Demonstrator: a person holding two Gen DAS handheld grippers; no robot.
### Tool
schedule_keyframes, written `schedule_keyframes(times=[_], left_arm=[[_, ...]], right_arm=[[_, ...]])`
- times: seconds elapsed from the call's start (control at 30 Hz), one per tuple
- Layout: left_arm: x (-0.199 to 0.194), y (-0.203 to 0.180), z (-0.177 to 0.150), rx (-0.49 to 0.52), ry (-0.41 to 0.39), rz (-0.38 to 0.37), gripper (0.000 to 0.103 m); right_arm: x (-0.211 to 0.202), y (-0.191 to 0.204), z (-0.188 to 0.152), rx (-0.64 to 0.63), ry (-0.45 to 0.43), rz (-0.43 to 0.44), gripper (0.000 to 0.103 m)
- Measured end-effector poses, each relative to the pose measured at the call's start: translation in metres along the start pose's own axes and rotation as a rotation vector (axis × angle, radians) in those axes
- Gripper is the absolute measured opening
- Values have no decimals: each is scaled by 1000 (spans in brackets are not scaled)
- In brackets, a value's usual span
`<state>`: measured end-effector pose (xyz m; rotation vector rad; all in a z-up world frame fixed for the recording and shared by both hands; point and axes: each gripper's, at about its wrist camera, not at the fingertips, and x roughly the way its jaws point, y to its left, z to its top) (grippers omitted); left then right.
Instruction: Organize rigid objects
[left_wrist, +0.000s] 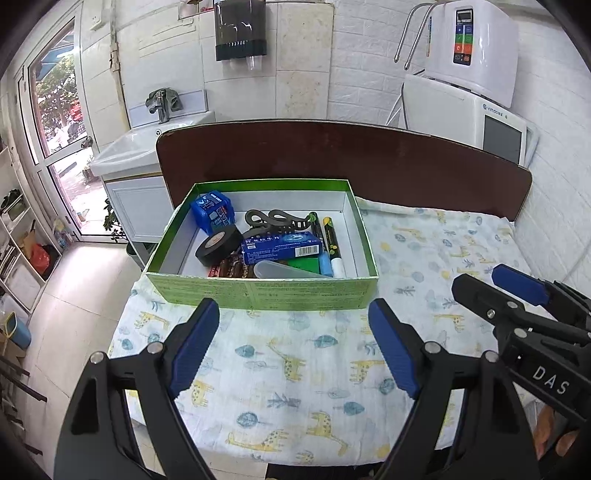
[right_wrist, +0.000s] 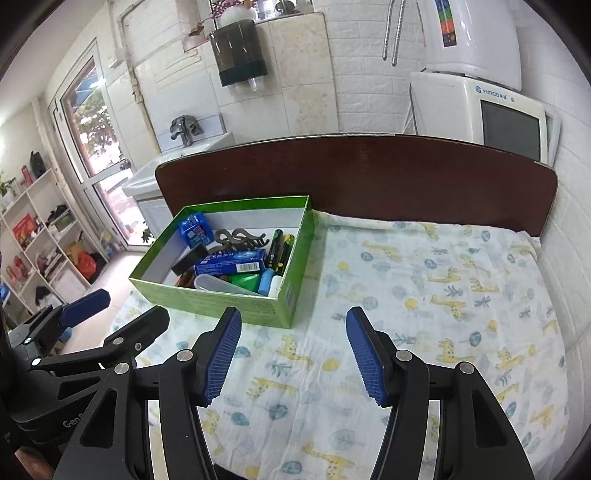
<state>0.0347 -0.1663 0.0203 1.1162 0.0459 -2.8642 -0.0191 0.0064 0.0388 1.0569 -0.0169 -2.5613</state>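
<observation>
Straight ahead of the left gripper (left_wrist: 293, 343) sits the green box (left_wrist: 258, 291), full of items — near the table's far-left corner. Both grippers hang spread and empty; the right gripper (right_wrist: 293, 354) has it ahead-left, so the left looks better placed.

Right tool (right_wrist: 293, 354) hovers open near the filled green box (right_wrist: 236, 302).

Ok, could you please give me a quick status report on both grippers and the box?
Left gripper open, empty. Right gripper open, empty. Green box on giraffe sheet, already filled. Nothing between grippers and box.
</observation>
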Motion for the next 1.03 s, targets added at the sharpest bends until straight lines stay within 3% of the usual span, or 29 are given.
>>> schedule_keyframes(times=[1.03], left_arm=[[-5, 15, -6, 1, -23, 7, 83]], right_arm=[[6, 21, -6, -4, 29, -41, 62]])
